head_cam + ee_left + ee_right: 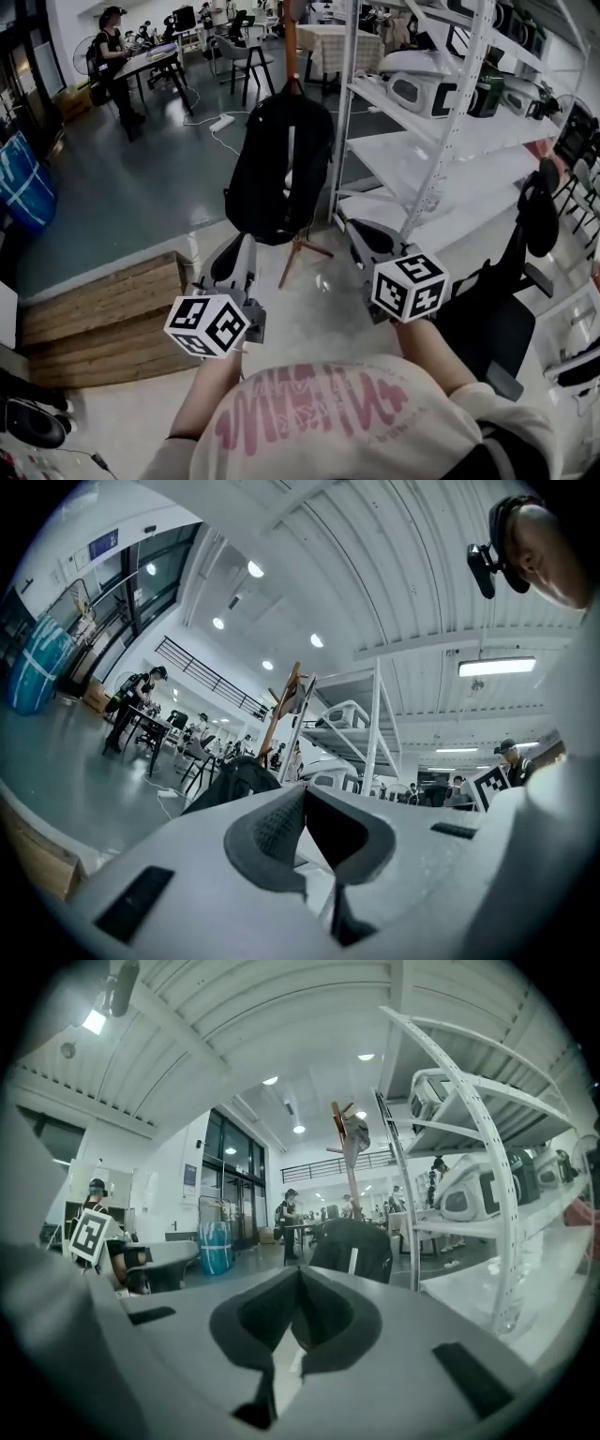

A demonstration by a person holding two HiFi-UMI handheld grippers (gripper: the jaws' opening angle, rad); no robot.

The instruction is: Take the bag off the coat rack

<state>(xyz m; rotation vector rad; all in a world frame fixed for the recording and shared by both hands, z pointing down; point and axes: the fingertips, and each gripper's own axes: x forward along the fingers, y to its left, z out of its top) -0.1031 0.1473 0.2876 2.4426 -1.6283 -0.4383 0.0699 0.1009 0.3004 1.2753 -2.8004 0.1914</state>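
both of my tools are clenched on nothing. the left gripper (238, 246) and the right gripper (362, 232) each show their pads pressed together in their own views, with only the room beyond them. i hold them about level, side by side in front of my chest, both aimed at the bag (278, 169). i judge this a carrying posture for the approach, not a reach.

the bag is a black backpack hanging by its top from the upper part of the coat rack (292, 42). its body drapes down the pole and hides most of it, while the rack's feet (305, 253) splay out below on the floor (141, 187). the rack stands just beside the near corner post of the white shelving (441, 141), so that side is the tighter one for my right tool.

the bag is well apart from both tips, and nothing is touched yet. i expect the jaws must part before i can take a strap or the top and lift it clear of the rack.
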